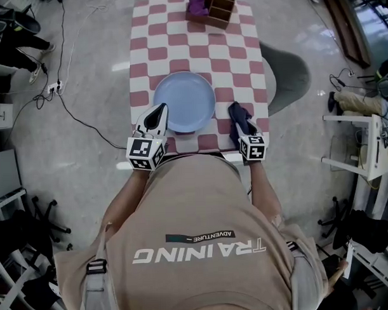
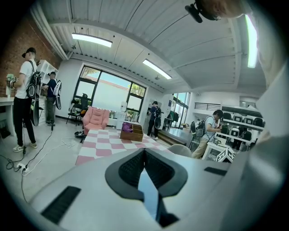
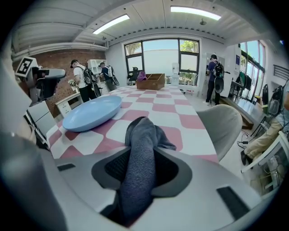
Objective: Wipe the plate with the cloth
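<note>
A light blue plate (image 1: pixel 184 100) lies on the near part of the pink-and-white chequered table (image 1: pixel 241 54). My left gripper (image 1: pixel 159 111) is at the plate's left rim. In the left gripper view its jaws (image 2: pixel 144 155) stand almost together, with a thin blue strip of the plate (image 2: pixel 147 194) pinched between them. My right gripper (image 1: pixel 236 111) is to the right of the plate, shut on a dark grey cloth (image 3: pixel 140 171). The cloth bunches up between the pads and drapes onto the table ahead of them. In the right gripper view the plate (image 3: pixel 92 113) lies to the left.
A wooden box (image 1: pixel 217 7) with a purple thing (image 1: pixel 197 3) in it stands at the table's far end. A grey chair (image 1: pixel 293 74) is off the right side. Cables run over the floor on the left. Several people stand further back in the room.
</note>
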A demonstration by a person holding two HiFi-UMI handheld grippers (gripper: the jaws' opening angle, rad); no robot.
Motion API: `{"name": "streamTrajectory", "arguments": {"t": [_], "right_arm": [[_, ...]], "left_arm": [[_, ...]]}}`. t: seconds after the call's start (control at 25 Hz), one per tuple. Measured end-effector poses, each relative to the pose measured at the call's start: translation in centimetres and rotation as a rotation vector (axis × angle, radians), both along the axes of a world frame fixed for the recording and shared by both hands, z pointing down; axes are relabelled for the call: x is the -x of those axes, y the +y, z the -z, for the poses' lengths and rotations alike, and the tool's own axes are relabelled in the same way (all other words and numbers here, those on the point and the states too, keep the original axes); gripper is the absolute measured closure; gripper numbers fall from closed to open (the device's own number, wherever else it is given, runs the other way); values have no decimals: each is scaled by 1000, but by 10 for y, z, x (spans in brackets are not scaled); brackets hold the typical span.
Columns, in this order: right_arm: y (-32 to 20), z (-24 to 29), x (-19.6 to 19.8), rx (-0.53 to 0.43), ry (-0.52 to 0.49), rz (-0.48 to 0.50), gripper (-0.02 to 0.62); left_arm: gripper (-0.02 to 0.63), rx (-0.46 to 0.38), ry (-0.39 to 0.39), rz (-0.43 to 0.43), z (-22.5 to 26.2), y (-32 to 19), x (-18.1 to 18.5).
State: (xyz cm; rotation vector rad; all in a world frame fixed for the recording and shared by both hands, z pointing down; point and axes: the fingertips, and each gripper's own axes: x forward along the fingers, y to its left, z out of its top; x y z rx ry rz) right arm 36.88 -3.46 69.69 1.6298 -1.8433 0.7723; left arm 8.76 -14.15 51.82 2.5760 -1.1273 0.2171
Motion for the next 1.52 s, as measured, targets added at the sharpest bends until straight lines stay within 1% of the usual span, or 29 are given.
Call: {"name": "streamTrajectory", "arguments": {"t": [0.08, 0.12, 0.24, 0.4, 0.48, 0.56, 0.64, 0.8, 0.92, 1.08, 1.2, 1.28, 1.4, 1.52], "right_arm": [[0, 1, 1, 13, 13, 11, 457], [-2, 5, 2, 4, 19, 17, 462], [-13, 35, 9, -64, 23, 38, 465], [-38, 99, 28, -183, 15, 96, 466], [-52, 120, 42, -215, 1, 139, 466], [-65, 125, 60, -215, -22, 192, 466], [-74, 117, 80, -190, -37, 255, 466], [-86, 91, 116, -119, -13, 387, 466], [-97, 75, 139, -80, -1, 450, 465], [-111, 54, 157, -33, 28, 514, 465], [-113, 35, 160, 28, 53, 537, 465], [-111, 25, 160, 67, 66, 542, 465], [-108, 13, 161, 112, 79, 531, 465], [-105, 9, 162, 136, 73, 516, 465]], "left_arm": [[594, -5, 5, 0, 2, 0, -1], [594, -8, 7, 2, 3, -1, -1], [594, -18, 15, 11, 7, -1, 2], [594, -25, 24, 29, 10, -3, 7], [594, -24, 26, 41, 9, -6, 11], [594, -25, 25, 52, 8, -8, 16], [594, -27, 20, 63, 8, -8, 22], [594, -30, 23, 86, 7, -6, 31], [594, -25, 26, 112, 6, -2, 43], [594, -34, 23, 142, 5, -1, 61], [594, -39, 27, 162, 8, -1, 71], [594, -43, 27, 161, 10, 1, 75], [594, -40, 18, 152, 9, 2, 82], [594, -31, 17, 143, 7, 0, 83]]}}
